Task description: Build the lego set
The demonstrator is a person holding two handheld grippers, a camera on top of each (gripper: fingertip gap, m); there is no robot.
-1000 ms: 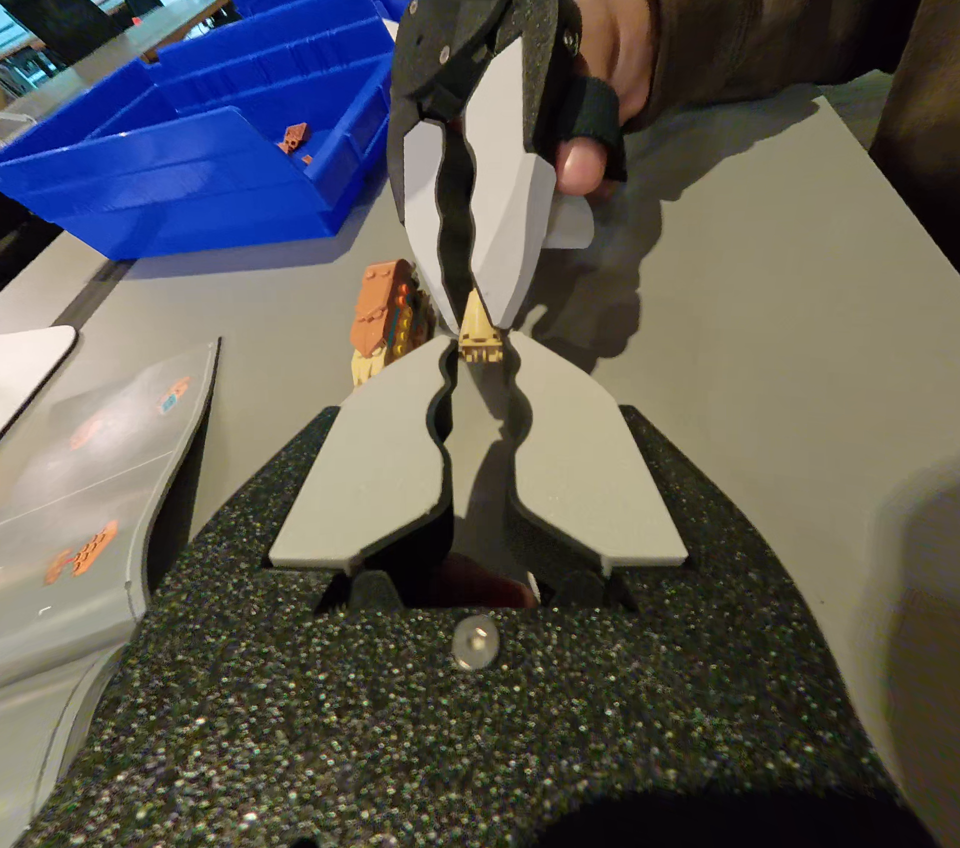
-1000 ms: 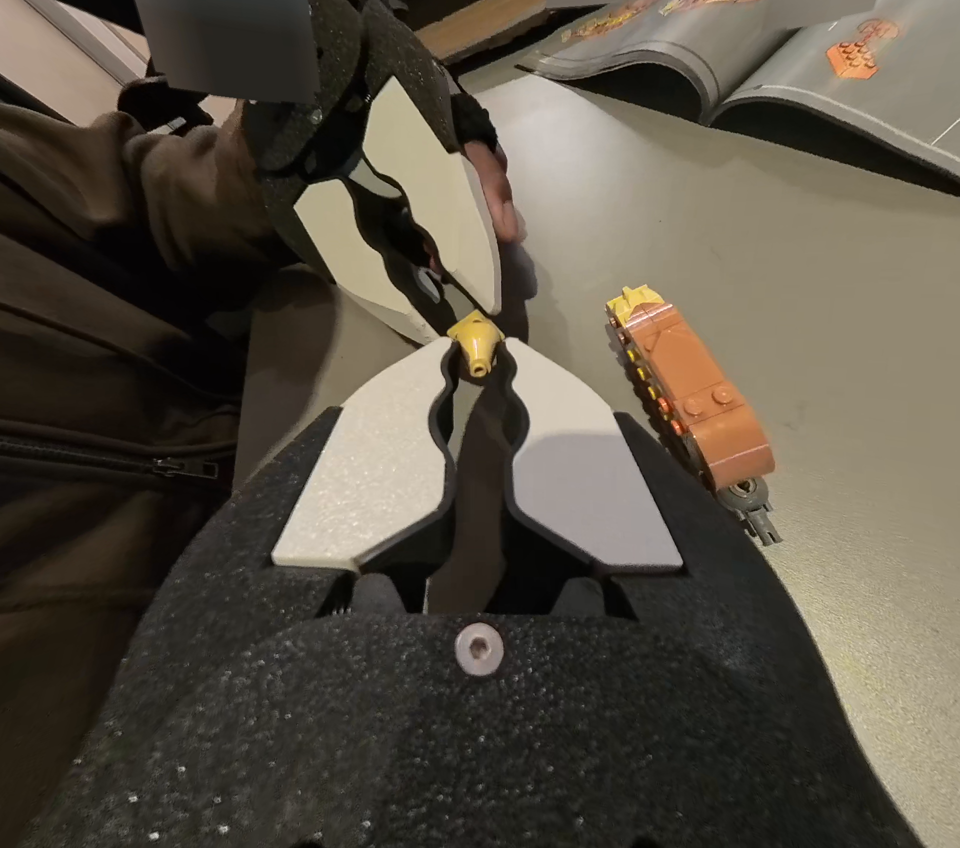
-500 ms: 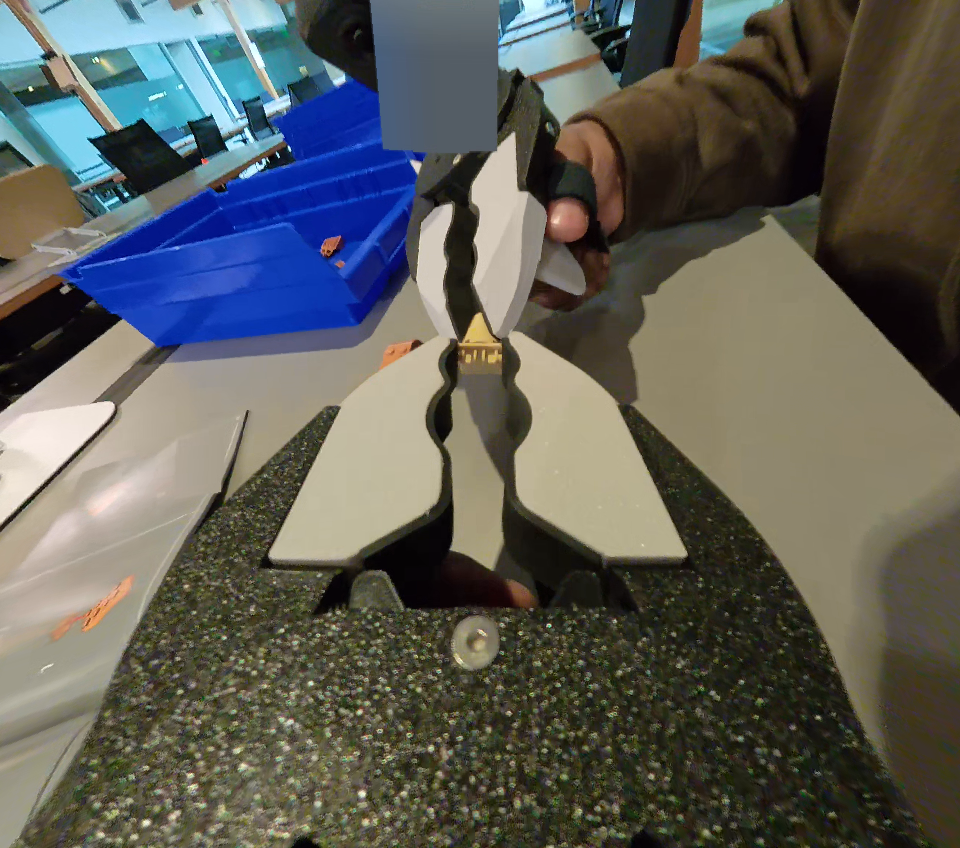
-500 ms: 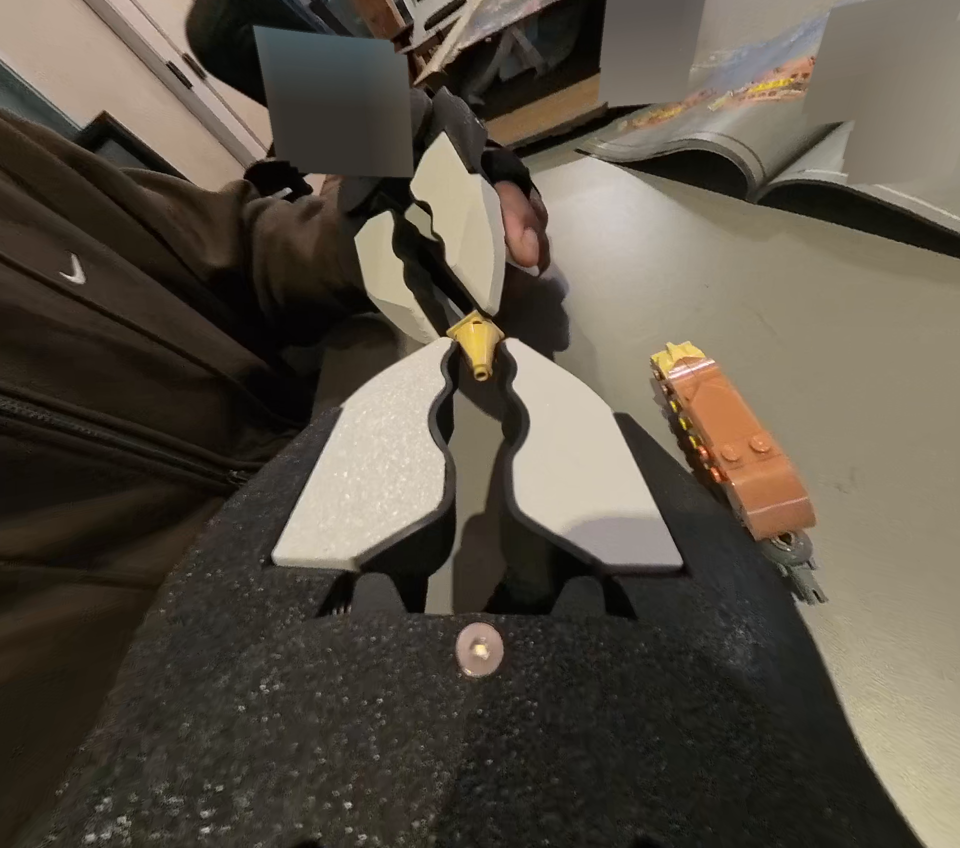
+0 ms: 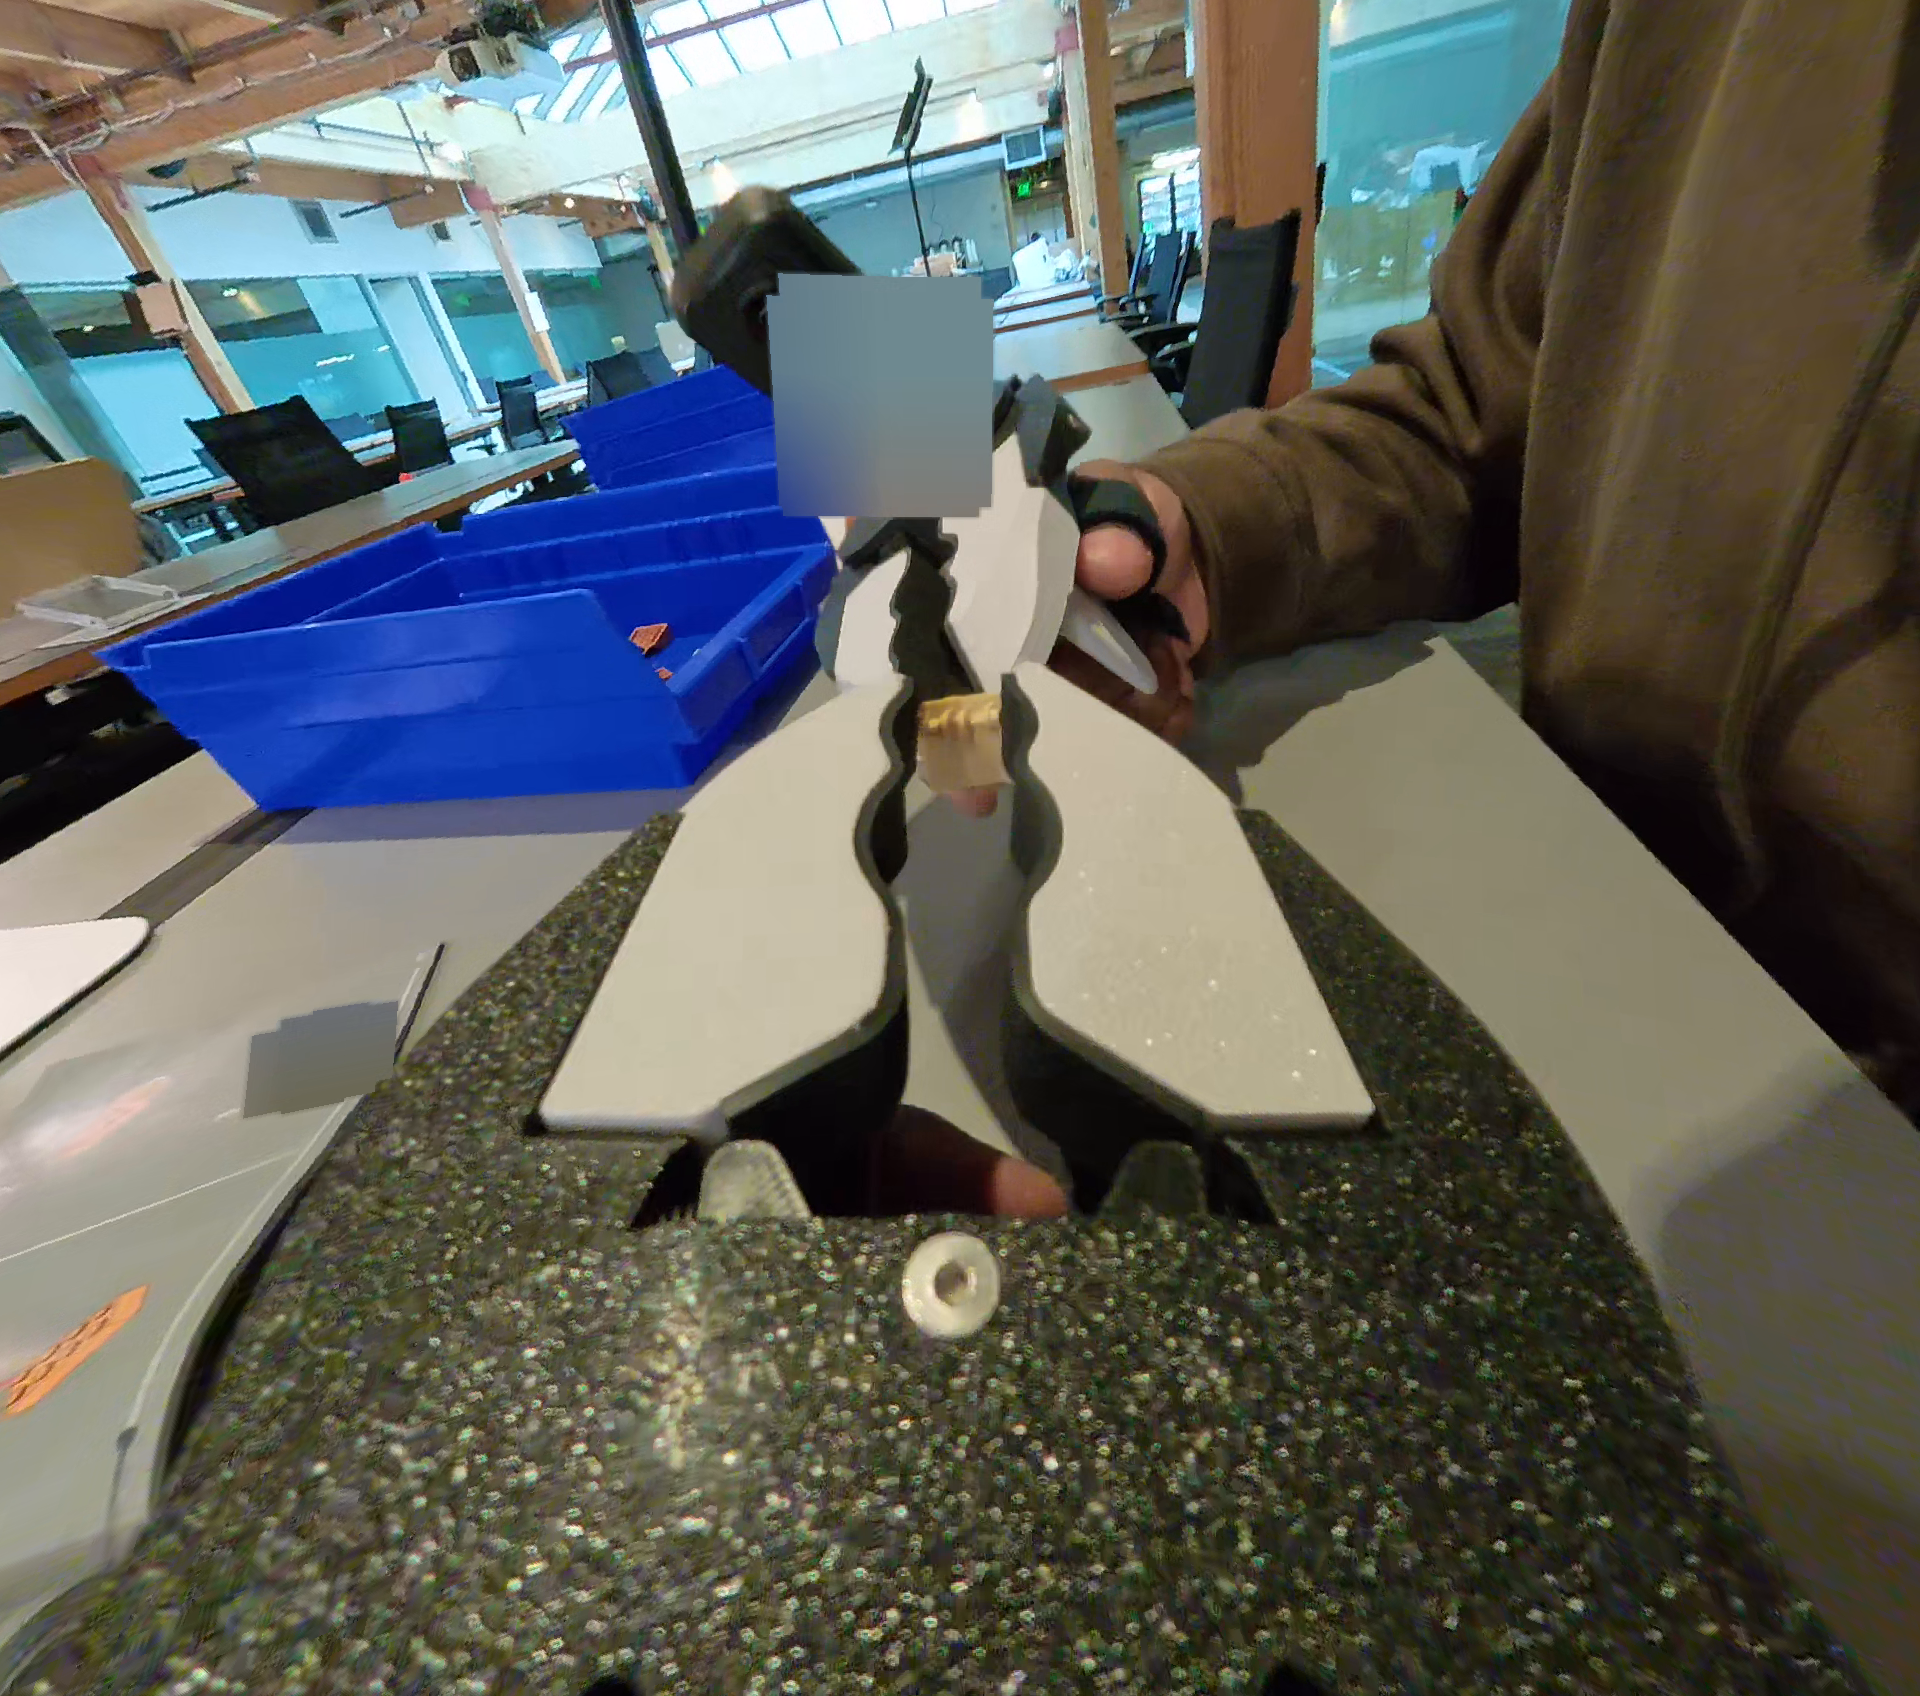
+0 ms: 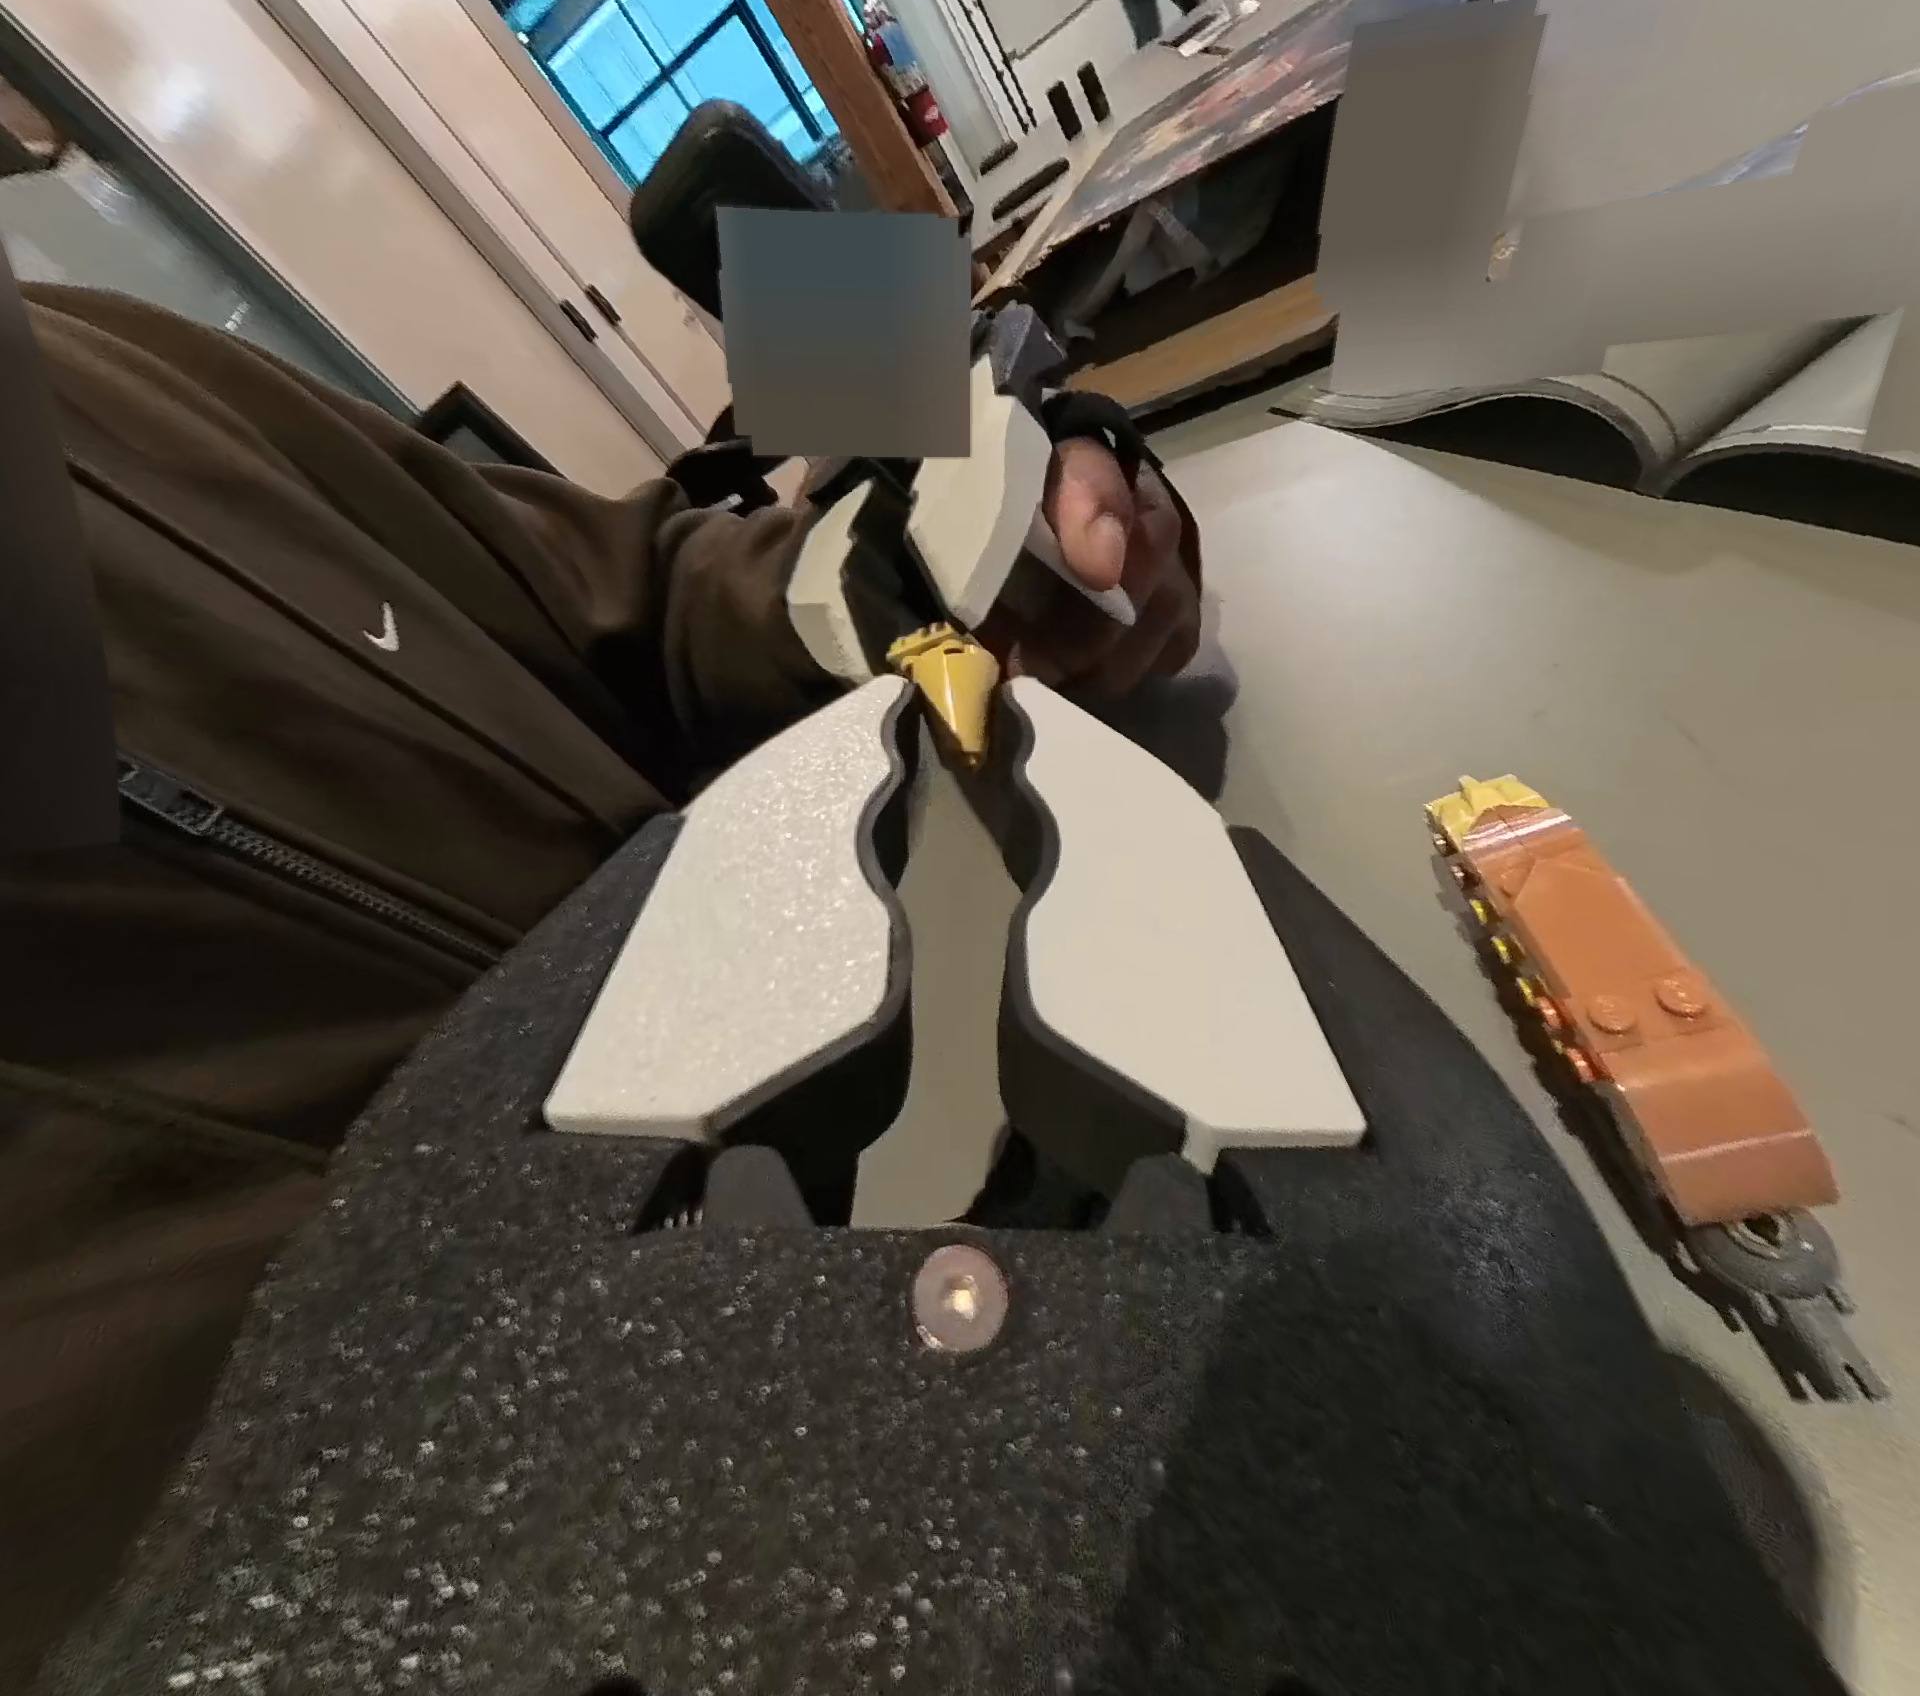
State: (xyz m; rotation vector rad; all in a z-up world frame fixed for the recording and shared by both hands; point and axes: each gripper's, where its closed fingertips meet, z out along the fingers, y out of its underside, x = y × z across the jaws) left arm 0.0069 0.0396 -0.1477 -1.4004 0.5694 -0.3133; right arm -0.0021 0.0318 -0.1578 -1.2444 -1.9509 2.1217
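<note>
A small tan-yellow cone piece with a toothed end sits between my two grippers, which meet tip to tip above the grey table. My left gripper is shut on it. My right gripper is shut on the same piece, whose narrow end points back along its fingers. Each gripper shows in the other's view, the right one and the left one. The brown lego build with a yellow end and a grey wheel lies on the table, right of my right gripper. It is not seen in the left wrist view.
Blue bins stand at the back left, one holding a small brown piece. An open instruction booklet lies at the far side and shows at the left. The person's brown jacket is close beside both grippers. The tips of both grippers are at nearly the same place.
Both grippers have risen and tilted up together, tips still meeting on the cone piece. The brown build has dropped out of the left wrist view. The cone now shows more of its length.
</note>
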